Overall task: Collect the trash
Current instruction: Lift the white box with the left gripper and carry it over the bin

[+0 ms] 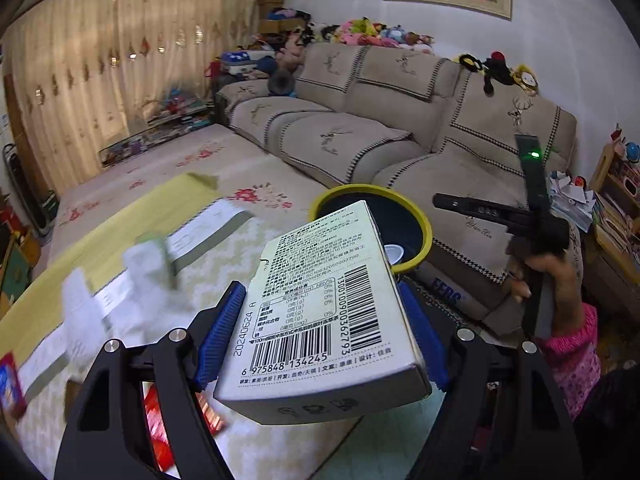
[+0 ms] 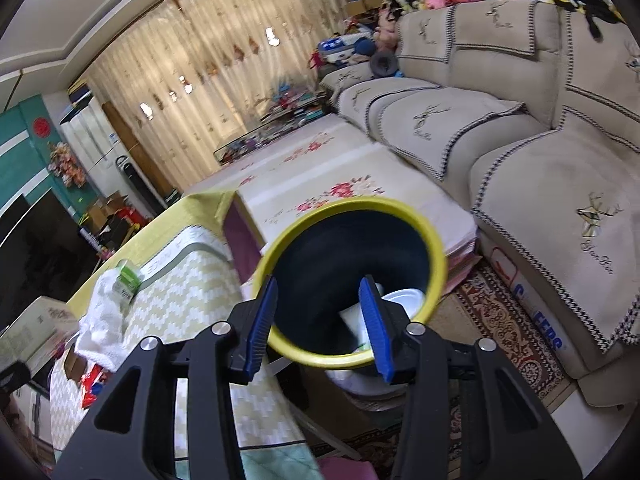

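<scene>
My left gripper (image 1: 320,288) is shut on a cream cardboard box (image 1: 320,312) printed with barcodes; its blue pads press on the two long sides. The box hangs tilted above the table edge, in front of a dark bin with a yellow rim (image 1: 360,190). My right gripper (image 2: 319,280) stands open over the same bin (image 2: 352,204), with nothing between its fingers. A white cup (image 2: 404,300) lies inside the bin. On the table lie a white crumpled cloth (image 2: 100,320), a small green-and-white carton (image 2: 128,276) and a red wrapper (image 2: 90,384).
The table carries a yellow-white zigzag cloth (image 2: 192,300). A beige sofa (image 2: 520,140) runs along the right, with a patterned rug (image 2: 500,320) before it. A floral-covered low platform (image 2: 320,168) stands behind the bin. A hand in a pink sleeve (image 1: 568,320) is at the right.
</scene>
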{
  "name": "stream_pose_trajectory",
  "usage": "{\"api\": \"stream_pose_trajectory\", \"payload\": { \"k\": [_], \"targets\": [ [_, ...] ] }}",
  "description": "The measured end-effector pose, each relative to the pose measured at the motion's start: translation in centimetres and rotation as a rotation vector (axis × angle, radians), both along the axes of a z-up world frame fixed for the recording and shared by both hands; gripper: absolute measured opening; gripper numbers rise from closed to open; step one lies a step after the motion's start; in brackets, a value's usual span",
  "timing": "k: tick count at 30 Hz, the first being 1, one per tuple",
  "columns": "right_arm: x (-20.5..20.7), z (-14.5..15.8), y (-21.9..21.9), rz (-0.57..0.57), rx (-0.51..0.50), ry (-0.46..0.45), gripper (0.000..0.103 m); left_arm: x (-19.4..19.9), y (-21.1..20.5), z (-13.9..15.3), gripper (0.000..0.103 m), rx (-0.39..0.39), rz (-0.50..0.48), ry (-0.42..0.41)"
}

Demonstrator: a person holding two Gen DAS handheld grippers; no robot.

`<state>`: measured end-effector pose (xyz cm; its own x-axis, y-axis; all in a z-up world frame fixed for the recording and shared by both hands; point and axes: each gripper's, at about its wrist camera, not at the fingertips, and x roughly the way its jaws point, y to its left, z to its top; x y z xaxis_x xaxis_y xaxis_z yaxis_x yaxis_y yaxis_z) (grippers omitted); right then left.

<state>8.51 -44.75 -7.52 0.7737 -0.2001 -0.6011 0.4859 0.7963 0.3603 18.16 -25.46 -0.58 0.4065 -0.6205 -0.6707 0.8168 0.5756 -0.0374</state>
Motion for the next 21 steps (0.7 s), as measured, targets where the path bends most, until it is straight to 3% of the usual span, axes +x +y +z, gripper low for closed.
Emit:
{"api": "stream_pose_trajectory", "payload": {
  "k": [12, 17, 21],
  "targets": [
    [-3.7, -3.0, -5.8, -0.120, 0.053, 0.050, 0.045, 7.3, -17.7, -5.3, 0.076, 0.060, -0.140, 0.100],
    [-4.3, -4.1, -6.7, -0.141, 0.073, 0.069, 0.045, 9.1, -23.0, -7.9, 0.077, 0.087, -0.151, 0.125],
    [-4.1, -4.6, -6.7, -0.138, 0.081, 0.080, 0.045, 10.6, -25.7, -9.6, 0.079, 0.093, -0.106, 0.138]
  ]
}}
